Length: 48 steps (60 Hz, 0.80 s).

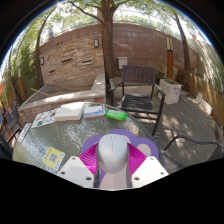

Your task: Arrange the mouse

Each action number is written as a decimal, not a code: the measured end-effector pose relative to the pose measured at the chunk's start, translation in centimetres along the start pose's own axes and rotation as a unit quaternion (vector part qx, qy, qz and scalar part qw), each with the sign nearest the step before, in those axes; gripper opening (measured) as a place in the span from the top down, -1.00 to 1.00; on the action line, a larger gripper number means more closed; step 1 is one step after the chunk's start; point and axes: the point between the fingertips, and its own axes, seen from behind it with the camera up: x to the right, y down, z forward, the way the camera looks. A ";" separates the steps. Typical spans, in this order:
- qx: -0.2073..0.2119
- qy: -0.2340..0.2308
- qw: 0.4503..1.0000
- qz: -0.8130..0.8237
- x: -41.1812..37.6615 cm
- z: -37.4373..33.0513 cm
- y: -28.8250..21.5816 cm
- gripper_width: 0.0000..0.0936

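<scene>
**Mouse held in tool above patio bench**

Clamped between the two fingers of the tool (114, 170): a white mouse (113, 152), nose pointing away, both purple pads (90, 155) pressed against its sides. Just beyond the mouse, a glass-topped bench (75, 135). Scattered on it, far from the fingers: a green object (116, 115), a white box (69, 112) to its left, a colourful booklet (43, 119) further left, another printed card (53, 157) near the left finger. Beyond the bench, on the right, a dark metal chair (138, 88). Behind everything, a brick wall (75, 55) and a tree trunk (107, 40) rising in front of it. Further right, a white container (171, 92) standing on the paving.
</scene>
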 end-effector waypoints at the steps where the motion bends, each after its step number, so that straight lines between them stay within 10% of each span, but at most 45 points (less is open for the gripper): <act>1: -0.006 -0.001 1.000 0.002 0.3 0.2 0.4 0.22; 15: -0.048 -0.009 0.999 0.019 2.0 1.8 5.6 -0.16; 21: -0.041 -0.003 0.999 0.013 2.0 1.1 6.3 -0.87; 48: 0.023 0.065 0.997 -0.023 0.6 -19.9 1.8 -0.81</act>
